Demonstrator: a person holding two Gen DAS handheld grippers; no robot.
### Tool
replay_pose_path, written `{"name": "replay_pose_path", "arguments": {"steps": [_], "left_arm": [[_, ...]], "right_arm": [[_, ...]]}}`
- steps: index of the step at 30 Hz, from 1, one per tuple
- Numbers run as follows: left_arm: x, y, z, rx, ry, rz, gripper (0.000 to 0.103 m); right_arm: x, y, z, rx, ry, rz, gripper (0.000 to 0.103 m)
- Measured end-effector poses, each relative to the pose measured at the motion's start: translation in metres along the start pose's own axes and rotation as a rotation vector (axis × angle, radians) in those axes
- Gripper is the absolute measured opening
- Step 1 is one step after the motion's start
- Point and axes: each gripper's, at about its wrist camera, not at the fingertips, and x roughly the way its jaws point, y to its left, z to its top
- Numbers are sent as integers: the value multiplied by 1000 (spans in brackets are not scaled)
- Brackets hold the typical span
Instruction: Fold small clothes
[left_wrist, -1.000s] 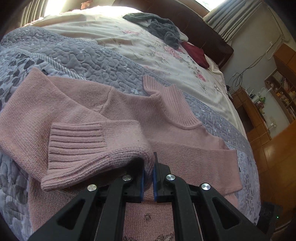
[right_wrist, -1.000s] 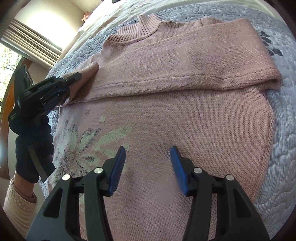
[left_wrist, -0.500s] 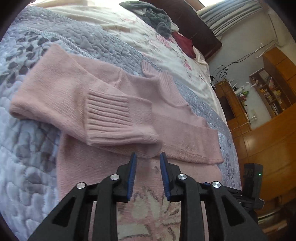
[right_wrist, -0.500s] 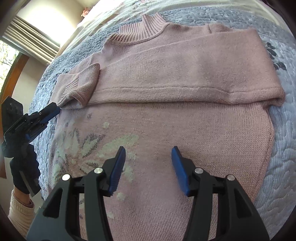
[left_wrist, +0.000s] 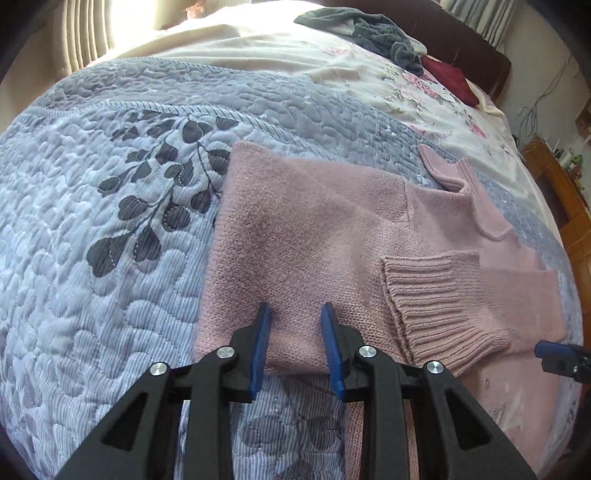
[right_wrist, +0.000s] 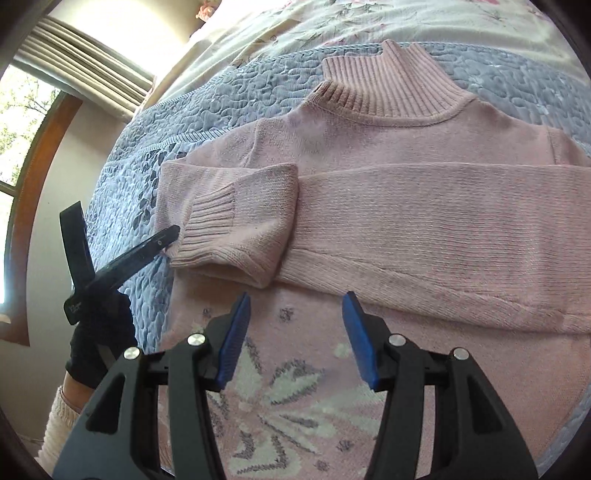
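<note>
I see the grey-blue quilted bedspread (left_wrist: 110, 229) filling most of the left wrist view, with a cream floral sheet (left_wrist: 388, 74) beyond it at the top of the frame. The pink sweater (right_wrist: 406, 221) lies flat on the quilt, spread across the centre and right of the right wrist view, its ribbed collar (right_wrist: 388, 92) toward the top and a pale flower pattern (right_wrist: 280, 398) at the bottom. Both sleeves are folded across the chest; the ribbed cuff (left_wrist: 443, 314) sits right of centre in the left wrist view. A dark grey heap of clothes (left_wrist: 369, 29) and a dark red item (left_wrist: 450, 77) lie at the upper right there. My left gripper (left_wrist: 295, 347) has its jaws spread, empty, just over the sweater's folded left edge. My right gripper (right_wrist: 295, 336) is also spread wide, empty, above the flower pattern. A black-gloved hand (right_wrist: 99, 343) holds the left tool at the lower left.
</note>
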Motion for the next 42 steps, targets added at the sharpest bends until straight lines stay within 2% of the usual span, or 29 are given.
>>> {"name": "replay_pose_path", "arguments": {"steps": [9,13,15,16,17,23,28,32,35,38,42], "left_arm": [[-12,18,-1,-103,-27,-130,28],[-25,23,-2,-132,-50,-159,29],[-30,24,-1,-130,-61,-152,29],[-32,23,0,-123,-67,-147,29],[-34,22,1,-117,-72,-144,29],[-42,3,8,-77,-90,-161,29],[-39,-31,12,-18,-91,-192,29],[-28,-63,11,28,-70,-214,29],[-12,-86,7,66,-36,-207,29],[10,-100,1,96,12,-158,29],[22,-102,-4,117,11,-122,29]], "right_arm": [[51,11,30,84,69,79,53],[69,9,36,114,90,95,51],[72,10,36,108,89,120,25],[72,11,36,100,88,120,24],[70,13,35,85,79,116,16],[19,10,34,49,-21,175,12],[-33,-12,30,7,-104,78,12],[-53,-46,25,36,-135,-12,12],[-46,-74,22,72,-115,-59,12],[-26,-93,18,100,-70,-94,12],[-5,-102,12,111,-36,-131,14]]}}
